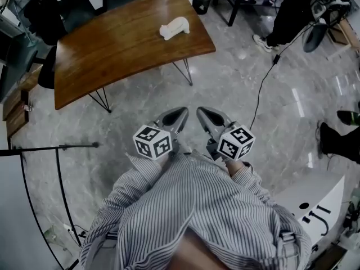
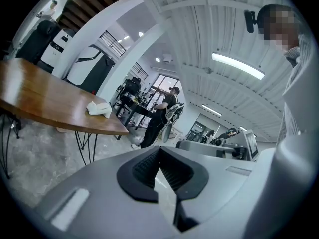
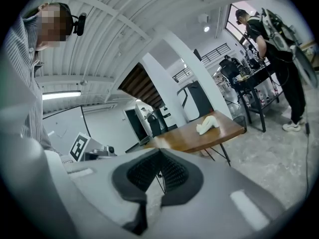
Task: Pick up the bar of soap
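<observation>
Nearest us, the left hand-held gripper [image 1: 181, 115] is closed and empty; the right hand-held gripper [image 1: 201, 113] beside it is likewise closed on nothing. We see the bar of soap [image 1: 174, 28], pale and elongated, lying on the wooden surface [image 1: 112, 49] well ahead of both. We cannot tell what the dark bin [image 1: 202, 1] beyond it contains.

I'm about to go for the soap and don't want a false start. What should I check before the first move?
1. Bar of soap in sight: ok, it lies on the wooden table, near its right end.
2. Soap free of other things: ok, nothing touches it.
3. Grippers empty: ok, left gripper and right gripper hold nothing.
4. Jaws open for a grasp: not ok, both shut.
5. Soap within reach: not ok, both grippers sit by the striped shirt, with floor before the table.
</observation>
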